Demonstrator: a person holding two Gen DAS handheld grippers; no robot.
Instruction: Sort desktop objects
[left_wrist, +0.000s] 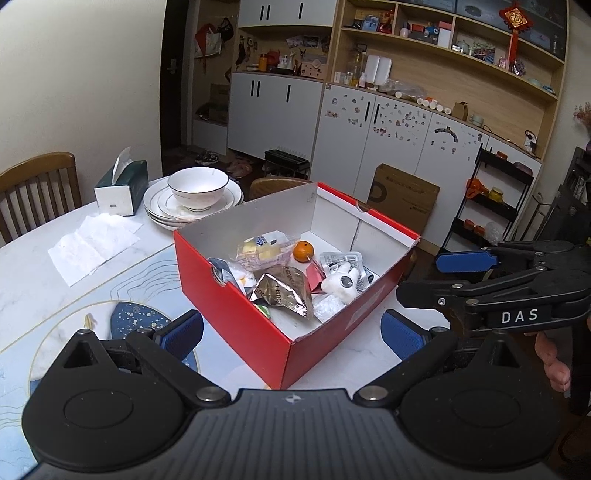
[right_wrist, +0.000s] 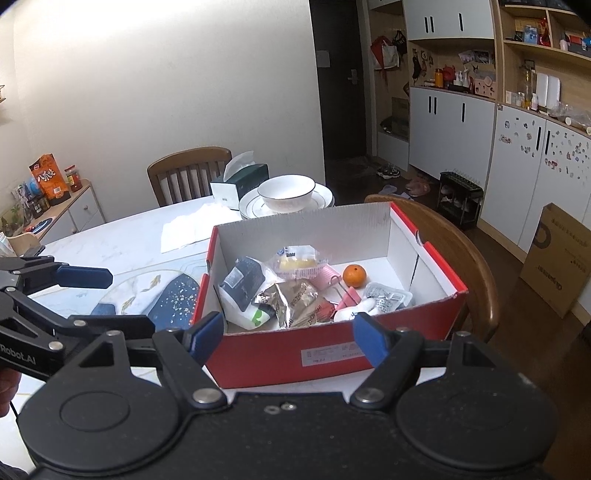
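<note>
Red cardboard shoebox (right_wrist: 332, 354) sits on the marble table (left_wrist: 44, 273), already holding an orange tangerine (right_wrist: 354, 276) and crinkled snack packets (right_wrist: 295, 299). Both the left gripper (left_wrist: 291, 332) and right gripper (right_wrist: 288, 334) hover before it, fingers spread apart, empty. Best to approach leftover items squarely.

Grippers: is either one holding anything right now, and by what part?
Nothing is held. The left gripper and right gripper are both open and empty, short of the red box.
</note>
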